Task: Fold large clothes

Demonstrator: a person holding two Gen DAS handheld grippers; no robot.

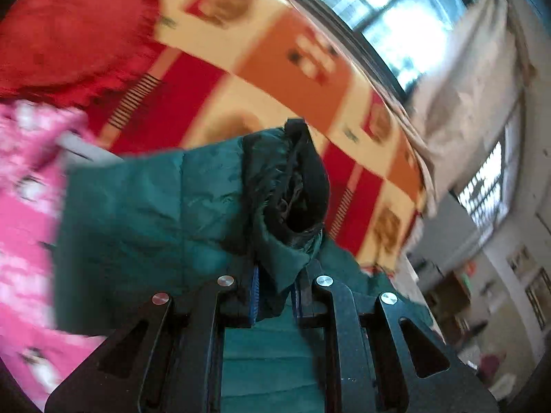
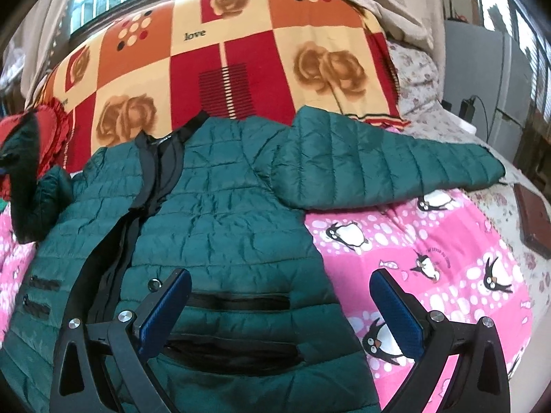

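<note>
- Across the middle of the right wrist view, a green quilted jacket (image 2: pixel 220 206) lies spread front-up on a bed, its dark zipper line (image 2: pixel 151 186) running down the left part of the frame.
- One sleeve (image 2: pixel 385 168) stretches toward the right of the frame, over a pink penguin blanket (image 2: pixel 447 275).
- Behind the jacket, at the top of the frame, lies a red, orange and cream patchwork blanket (image 2: pixel 241 44) with rose prints.
- The right gripper (image 2: pixel 280 306) is spread wide at the bottom of the frame, its blue pads (image 2: pixel 165 309) over the jacket's lower hem near a pocket zipper (image 2: pixel 241 301); nothing is between them.
- In the left wrist view, the left gripper (image 1: pixel 275 296) is pressed together, pinching a fold of the jacket's green fabric (image 1: pixel 282 268), with the dark-lined cuff (image 1: pixel 303 189) of the other sleeve bunched just above the fingertips.
- A red cushion (image 1: pixel 69 31) sits in the upper left of that frame.
</note>
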